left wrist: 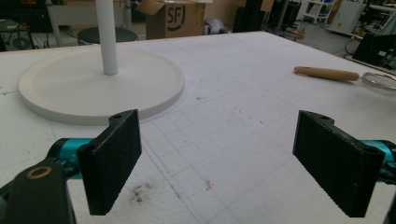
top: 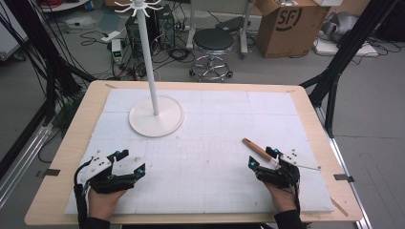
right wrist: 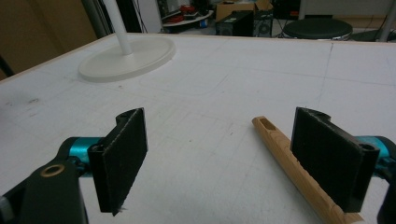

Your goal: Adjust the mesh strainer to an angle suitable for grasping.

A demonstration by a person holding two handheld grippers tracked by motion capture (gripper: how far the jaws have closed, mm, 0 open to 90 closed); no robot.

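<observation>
While both grippers rest released near the surface's [top: 200,162] near edge, the right gripper [top: 261,158] straddles the brown wooden stick [top: 258,150], ready to grasp.

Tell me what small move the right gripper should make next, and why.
Probably shift the right gripper sideways toward the wooden handle, then close. Its jaws stand open, and the handle lies on the foam beside the right-hand jaw, not centred between them.

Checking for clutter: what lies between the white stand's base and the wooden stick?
Nothing: the high view shows bare white board between the stand's base and the wooden stick.
</observation>
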